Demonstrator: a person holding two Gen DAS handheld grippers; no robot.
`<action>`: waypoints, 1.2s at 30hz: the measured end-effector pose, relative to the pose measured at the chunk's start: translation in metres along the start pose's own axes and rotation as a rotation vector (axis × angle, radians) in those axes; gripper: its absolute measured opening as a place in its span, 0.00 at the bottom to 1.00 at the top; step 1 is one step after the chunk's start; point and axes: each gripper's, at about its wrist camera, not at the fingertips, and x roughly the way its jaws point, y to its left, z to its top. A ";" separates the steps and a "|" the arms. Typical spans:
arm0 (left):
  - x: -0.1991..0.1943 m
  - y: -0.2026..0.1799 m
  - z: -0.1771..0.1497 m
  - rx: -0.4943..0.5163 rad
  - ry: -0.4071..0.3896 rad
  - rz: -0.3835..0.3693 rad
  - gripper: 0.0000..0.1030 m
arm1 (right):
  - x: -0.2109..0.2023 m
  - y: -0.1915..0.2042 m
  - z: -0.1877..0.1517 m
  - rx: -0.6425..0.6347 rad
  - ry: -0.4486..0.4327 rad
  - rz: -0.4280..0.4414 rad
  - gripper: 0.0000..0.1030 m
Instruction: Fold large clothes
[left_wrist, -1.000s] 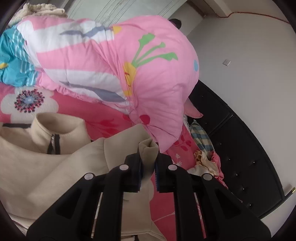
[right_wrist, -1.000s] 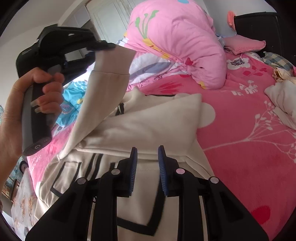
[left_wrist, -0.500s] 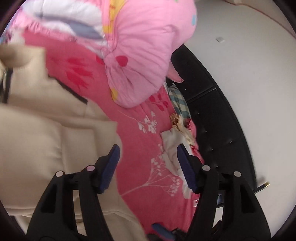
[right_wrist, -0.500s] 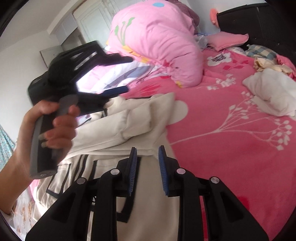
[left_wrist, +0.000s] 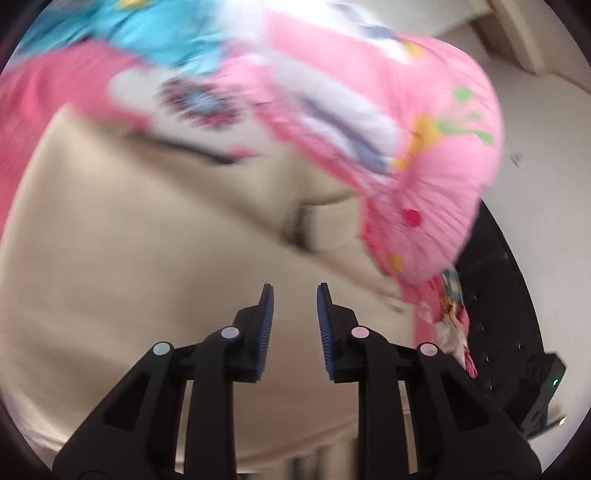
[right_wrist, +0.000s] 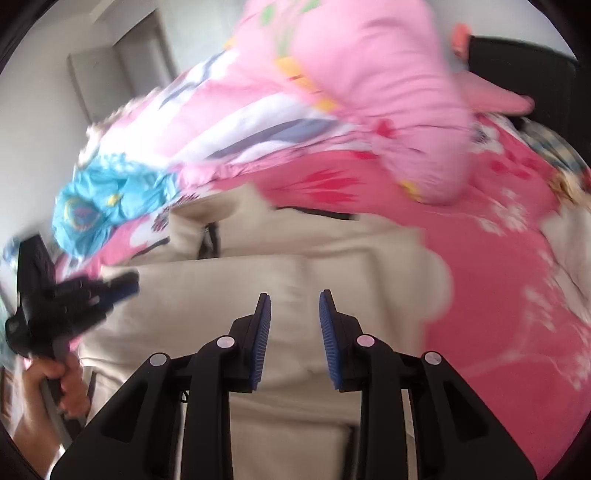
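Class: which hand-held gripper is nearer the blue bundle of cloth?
Left. The left hand-held gripper hovers just below the blue bundle; the right hand-held gripper sits farther away, over the cream jacket.

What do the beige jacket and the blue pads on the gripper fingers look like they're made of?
Beige jacket: soft, matte, thick knit or fleece, judging by its rounded folds and lack of shine; motion blur hides the weave. Blue pads on the right gripper: likely ribbed rubber or soft plastic, from the fine ridges along their faces.
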 end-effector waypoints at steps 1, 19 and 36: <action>-0.003 0.013 -0.002 -0.005 -0.006 0.030 0.19 | 0.011 0.015 -0.001 -0.049 -0.019 -0.049 0.27; -0.050 0.005 -0.011 0.092 -0.248 0.240 0.02 | 0.080 0.040 -0.053 -0.361 0.098 -0.269 0.30; -0.036 0.090 -0.028 -0.267 -0.059 -0.159 0.02 | 0.078 0.048 -0.059 -0.401 0.061 -0.312 0.30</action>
